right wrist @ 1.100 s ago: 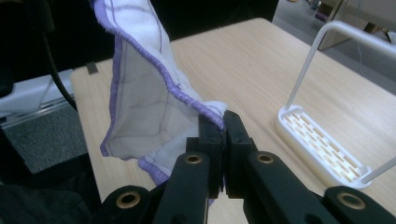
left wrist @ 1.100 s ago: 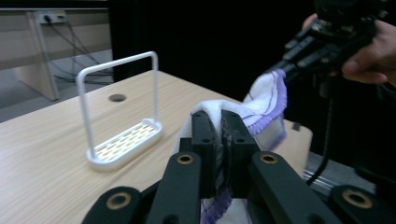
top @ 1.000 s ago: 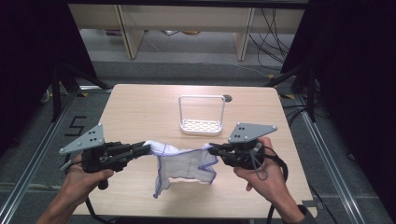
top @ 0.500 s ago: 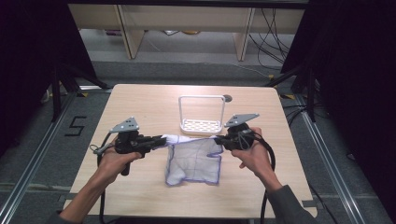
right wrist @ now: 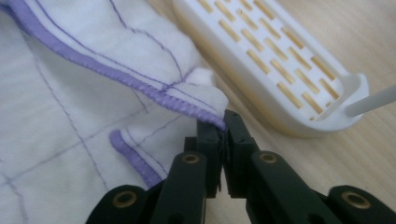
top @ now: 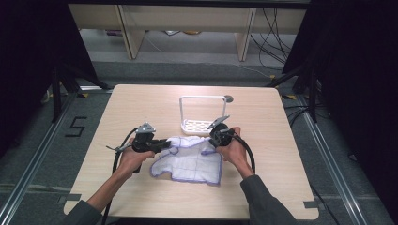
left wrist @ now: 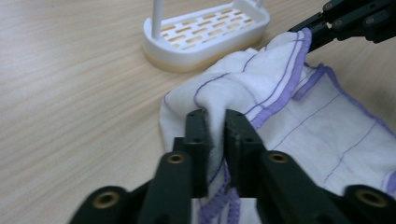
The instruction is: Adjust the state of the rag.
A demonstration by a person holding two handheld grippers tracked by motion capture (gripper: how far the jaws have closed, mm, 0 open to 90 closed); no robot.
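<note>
High view: the white cloth with purple stitching [top: 190, 159] lies spread on the wooden table [top: 141, 103], its far edge lifted between the left gripper [top: 162, 144] and the right gripper [top: 212, 139], just beside the white rack [top: 202, 123]. Both grippers' jaws have just been easing open.

Left gripper view: a fold of cloth [left wrist: 280, 116] sits pinched between the jaws, grip slackening; it may slide out and bunch.

Right gripper view: the hemmed corner [right wrist: 205, 109] is barely nipped at the jaw tips, the rack [right wrist: 280, 60] close by. A push forward could snag it; open room lies toward the person
</note>
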